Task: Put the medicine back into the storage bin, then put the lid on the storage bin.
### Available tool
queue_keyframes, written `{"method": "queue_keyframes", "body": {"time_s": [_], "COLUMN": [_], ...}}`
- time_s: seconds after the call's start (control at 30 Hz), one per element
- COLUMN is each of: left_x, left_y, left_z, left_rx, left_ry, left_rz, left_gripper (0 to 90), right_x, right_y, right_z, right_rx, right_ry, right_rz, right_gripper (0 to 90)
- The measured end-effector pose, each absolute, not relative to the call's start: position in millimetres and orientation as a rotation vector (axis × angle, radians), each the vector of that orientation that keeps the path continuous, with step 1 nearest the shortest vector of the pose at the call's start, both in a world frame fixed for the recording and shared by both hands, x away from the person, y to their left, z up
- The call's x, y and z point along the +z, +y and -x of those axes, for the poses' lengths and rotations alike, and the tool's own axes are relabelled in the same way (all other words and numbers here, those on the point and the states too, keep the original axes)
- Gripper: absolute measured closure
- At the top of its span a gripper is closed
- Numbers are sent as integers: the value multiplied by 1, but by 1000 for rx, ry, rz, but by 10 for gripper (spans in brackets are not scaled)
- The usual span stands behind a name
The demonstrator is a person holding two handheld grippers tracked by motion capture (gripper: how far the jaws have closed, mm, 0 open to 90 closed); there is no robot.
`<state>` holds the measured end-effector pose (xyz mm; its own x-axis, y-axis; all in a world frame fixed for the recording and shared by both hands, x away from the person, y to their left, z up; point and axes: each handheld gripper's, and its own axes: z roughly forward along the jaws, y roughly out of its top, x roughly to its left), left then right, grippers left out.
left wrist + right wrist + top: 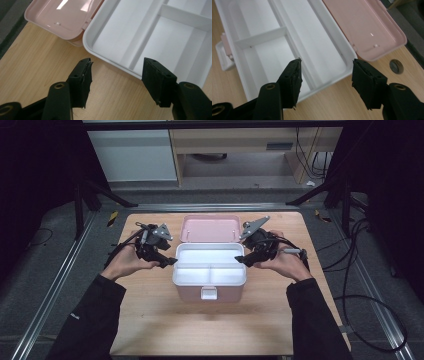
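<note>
Left gripper [170, 262] and right gripper [239, 260] spread, flanking white tray [182, 270], pink lid [210, 228] behind

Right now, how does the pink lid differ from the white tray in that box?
The pink lid is one smooth undivided shell; the white tray is split into compartments. The lid lies folded back on the far side; the tray sits in the pink box nearer the person. Both are empty, rounded rectangles.

A light wooden counter [150, 320] stands on grey carpeted floor [45, 270]; beyond it, a pale wooden desk [225, 140] and white cabinet [132, 155].
</note>
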<state>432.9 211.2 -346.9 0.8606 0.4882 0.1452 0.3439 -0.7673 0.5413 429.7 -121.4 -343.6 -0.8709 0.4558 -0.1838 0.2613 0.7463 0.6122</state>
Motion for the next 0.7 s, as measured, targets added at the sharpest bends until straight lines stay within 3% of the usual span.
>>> {"method": "queue_keyframes", "body": {"time_s": [0.4, 0.7], "left_x": [-352, -364], "left_y": [228, 232], "left_z": [-460, -487], "left_rx": [437, 450], "left_ry": [861, 971], "left_rz": [-2279, -2141], "left_gripper": [358, 354], "right_x": [-356, -357], "right_y": [-157, -160], "right_z": [-430, -453], "right_rx": [857, 981], "right_ry": [2478, 2280], "right_rz": [-839, -1016], "right_gripper": [276, 268]}}
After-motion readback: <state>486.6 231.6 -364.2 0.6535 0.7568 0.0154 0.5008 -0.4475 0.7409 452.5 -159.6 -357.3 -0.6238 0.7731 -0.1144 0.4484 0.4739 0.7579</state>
